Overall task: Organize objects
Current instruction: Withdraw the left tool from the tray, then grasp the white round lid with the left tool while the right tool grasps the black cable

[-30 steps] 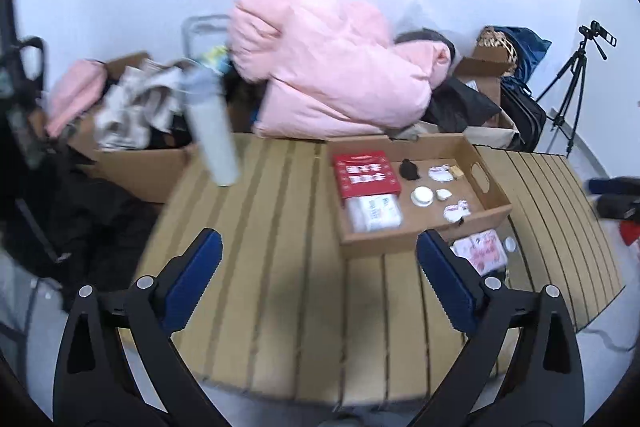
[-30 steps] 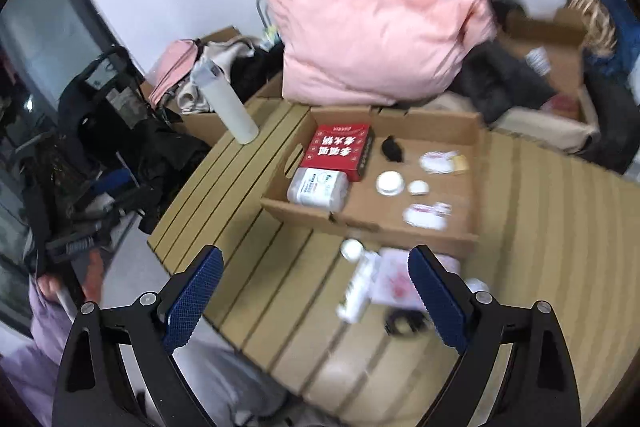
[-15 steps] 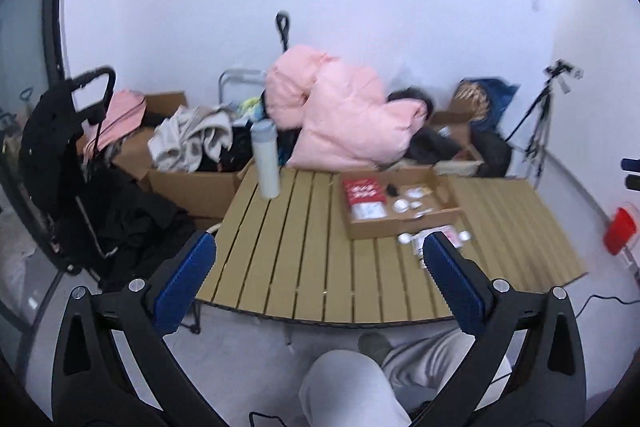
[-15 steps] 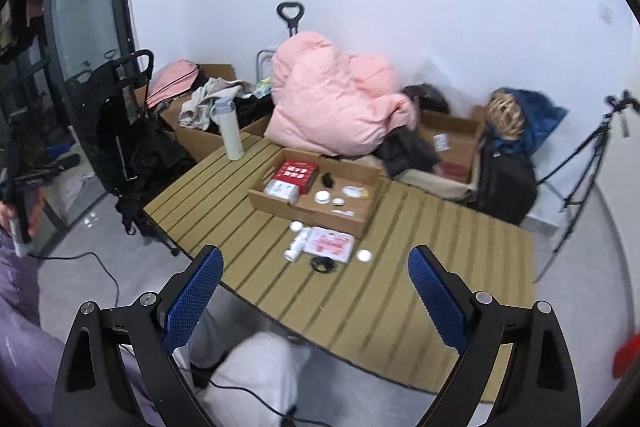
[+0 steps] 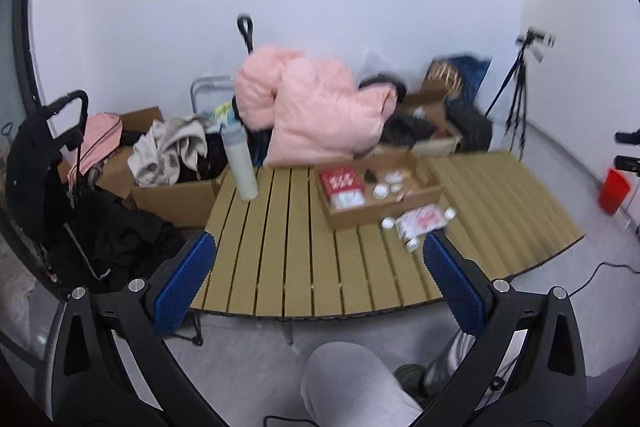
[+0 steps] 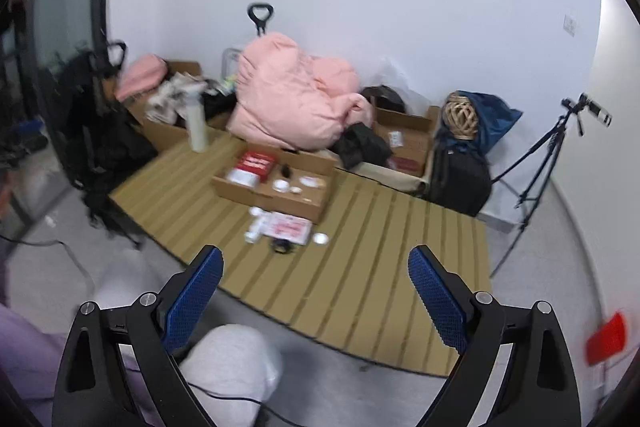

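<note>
A shallow cardboard box (image 5: 352, 217) sits on the slatted wooden table (image 5: 288, 251); it holds a red packet (image 5: 340, 181), a white packet and small white items. In front of it lie a pink-printed pouch (image 5: 424, 219), a white tube and small white lids. The right wrist view shows the box (image 6: 280, 197), the pouch (image 6: 290, 227), a white lid (image 6: 320, 238) and a small black item (image 6: 282, 247). My left gripper (image 5: 318, 267) and right gripper (image 6: 314, 281) are both open, empty, and held well back from the table.
A white bottle (image 5: 240, 163) stands at the table's far left. A pink duvet (image 5: 316, 111), cardboard boxes with clothes, a black stroller (image 5: 40, 155) and bags crowd behind. A tripod (image 6: 548, 151) stands right. The person's grey-clad knee (image 5: 352, 387) is below.
Both grippers have pulled far back from the table, from close over the box to a wide view of the room. Both stayed open.
</note>
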### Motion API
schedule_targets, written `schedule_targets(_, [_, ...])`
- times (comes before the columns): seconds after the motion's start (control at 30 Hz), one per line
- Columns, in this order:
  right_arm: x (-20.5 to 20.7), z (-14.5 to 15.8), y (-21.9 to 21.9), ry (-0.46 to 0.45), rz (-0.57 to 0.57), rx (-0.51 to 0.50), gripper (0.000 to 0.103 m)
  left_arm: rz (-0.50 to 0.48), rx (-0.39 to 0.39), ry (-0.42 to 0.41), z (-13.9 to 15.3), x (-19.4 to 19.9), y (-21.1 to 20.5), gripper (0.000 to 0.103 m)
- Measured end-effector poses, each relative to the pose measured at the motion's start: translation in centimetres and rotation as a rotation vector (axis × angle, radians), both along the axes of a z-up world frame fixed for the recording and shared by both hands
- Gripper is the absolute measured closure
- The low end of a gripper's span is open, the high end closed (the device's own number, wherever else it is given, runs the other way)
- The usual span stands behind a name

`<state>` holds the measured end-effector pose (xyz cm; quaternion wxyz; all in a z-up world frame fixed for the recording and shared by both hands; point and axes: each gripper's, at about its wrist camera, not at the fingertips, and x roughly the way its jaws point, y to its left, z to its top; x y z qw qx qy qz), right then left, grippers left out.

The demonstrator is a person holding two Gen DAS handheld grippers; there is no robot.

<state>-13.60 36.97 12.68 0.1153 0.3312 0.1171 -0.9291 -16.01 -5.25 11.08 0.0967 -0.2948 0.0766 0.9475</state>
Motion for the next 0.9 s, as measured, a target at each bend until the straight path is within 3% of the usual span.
schedule_targets(0.07, [-1.3,-2.6,-0.9,-0.008,0.019,0.021,0.007,0.003,-0.042,-0.053,-3.1,-2.5,1.8,0.000])
schedule_targets(0.2, [-5.2,-9.6,-2.1,-0.027,-0.051,0.002,0.007,-0.108,-0.010,-0.162,-10.0,-8.3,6.3,0.000])
schedule_targets(0.3, [-9.2,-16.2,-3.3,-0.091,-0.063,-0.040,0.007,-0.129,-0.015,-0.183,-14.8,-13.2,9.9,0.012])
schedule_targets(0.37, [-12.1,-20.2,-4.5,-0.124,-0.070,-0.003,0.008,-0.153,-0.031,-0.201,-17.9,-16.8,12.3,0.021])
schedule_targets(0.4, [-13.7,-22.3,-5.2,-0.132,-0.078,0.028,0.016,-0.145,-0.051,-0.215,-19.6,-18.7,13.5,0.022])
schedule_targets(0.43, [-15.2,-23.9,-5.7,-0.149,-0.082,0.035,0.031,-0.128,-0.086,-0.240,-21.4,-20.6,14.6,0.025])
schedule_targets(0.5, [-17.5,-26.2,-6.2,-0.175,-0.079,0.011,0.044,-0.111,-0.125,-0.293,-24.2,-23.5,16.2,0.035])
schedule_targets(0.53, [-18.7,-27.4,-6.4,-0.188,-0.081,-0.012,0.046,-0.124,-0.119,-0.316,-25.2,-24.5,16.9,0.040])
schedule_targets(0.67, [-23.1,-31.6,-6.6,-0.264,-0.053,-0.126,0.048,-0.122,-0.082,-0.378,-28.6,-28.4,18.1,0.041])
schedule_targets(0.77, [-25.5,-33.8,-6.6,-0.304,-0.055,-0.164,0.053,-0.111,-0.036,-0.403,-29.8,-30.4,18.7,0.041])
schedule_targets(0.9, [-27.0,-35.6,-6.4,-0.326,-0.078,-0.189,0.056,-0.096,-0.006,-0.444,-31.4,-31.8,19.0,0.052])
